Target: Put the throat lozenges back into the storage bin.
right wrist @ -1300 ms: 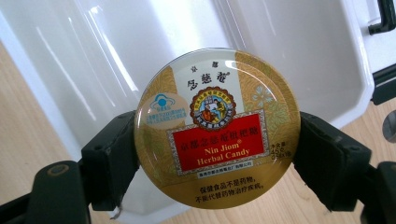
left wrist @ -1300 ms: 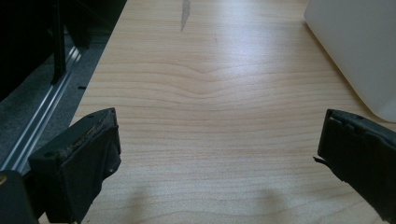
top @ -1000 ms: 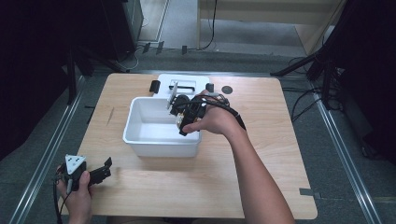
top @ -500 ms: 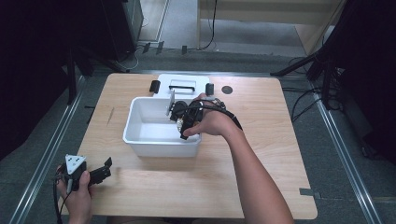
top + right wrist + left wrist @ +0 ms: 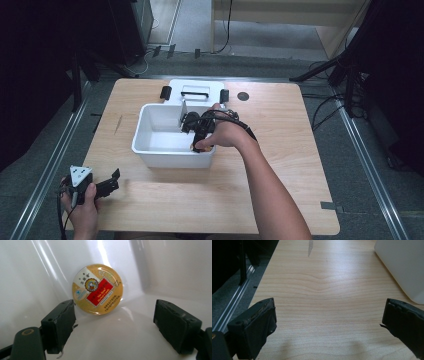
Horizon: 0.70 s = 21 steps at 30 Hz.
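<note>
Inside the white bin (image 5: 150, 145), my right gripper (image 5: 113, 327) dips from a bent wrist, jaws wide around nothing; the round yellow tin (image 5: 97, 288) leans against the bin wall just beyond them. Near the bin's left, my left gripper (image 5: 329, 322) hovers low, wide open.

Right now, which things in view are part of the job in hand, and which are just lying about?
In the job:
- right tool, open, inside the white bin
- round yellow tin lying in that bin

Lying about:
- white lid with handle behind the bin
- left tool, open, idle above bare table
</note>
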Tool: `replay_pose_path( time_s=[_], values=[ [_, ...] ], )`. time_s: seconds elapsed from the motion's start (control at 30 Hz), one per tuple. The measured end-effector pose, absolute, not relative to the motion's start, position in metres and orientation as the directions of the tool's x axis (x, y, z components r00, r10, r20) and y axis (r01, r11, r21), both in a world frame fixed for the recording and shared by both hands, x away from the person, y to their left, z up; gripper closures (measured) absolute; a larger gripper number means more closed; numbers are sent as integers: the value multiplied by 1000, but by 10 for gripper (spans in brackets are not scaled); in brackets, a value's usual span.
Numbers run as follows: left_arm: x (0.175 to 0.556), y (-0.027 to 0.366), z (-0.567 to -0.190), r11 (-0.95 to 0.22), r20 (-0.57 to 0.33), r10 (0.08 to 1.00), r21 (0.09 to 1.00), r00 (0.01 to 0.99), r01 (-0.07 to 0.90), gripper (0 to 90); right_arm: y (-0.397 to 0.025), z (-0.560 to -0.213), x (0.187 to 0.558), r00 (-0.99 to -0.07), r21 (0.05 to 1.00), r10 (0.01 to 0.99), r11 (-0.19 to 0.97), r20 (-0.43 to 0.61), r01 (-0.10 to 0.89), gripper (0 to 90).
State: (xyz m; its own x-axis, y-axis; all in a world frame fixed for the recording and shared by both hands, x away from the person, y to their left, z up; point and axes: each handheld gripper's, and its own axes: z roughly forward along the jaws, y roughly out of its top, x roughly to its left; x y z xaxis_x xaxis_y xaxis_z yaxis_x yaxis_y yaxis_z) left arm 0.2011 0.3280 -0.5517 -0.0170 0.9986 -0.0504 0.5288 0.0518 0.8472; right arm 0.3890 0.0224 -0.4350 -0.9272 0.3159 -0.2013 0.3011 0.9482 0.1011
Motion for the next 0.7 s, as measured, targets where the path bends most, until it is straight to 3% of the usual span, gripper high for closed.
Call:
replay_pose_path(
  time_s=[0.43,0.7],
  values=[
    [201,328,-552,55,-53,998,848,-18,528,0,9,-403,381,-901,253,378,912,-212,323,250],
    [202,328,-552,55,-52,998,847,-20,530,0,-3,-384,373,-884,310,422,883,-201,351,235]
  ],
)
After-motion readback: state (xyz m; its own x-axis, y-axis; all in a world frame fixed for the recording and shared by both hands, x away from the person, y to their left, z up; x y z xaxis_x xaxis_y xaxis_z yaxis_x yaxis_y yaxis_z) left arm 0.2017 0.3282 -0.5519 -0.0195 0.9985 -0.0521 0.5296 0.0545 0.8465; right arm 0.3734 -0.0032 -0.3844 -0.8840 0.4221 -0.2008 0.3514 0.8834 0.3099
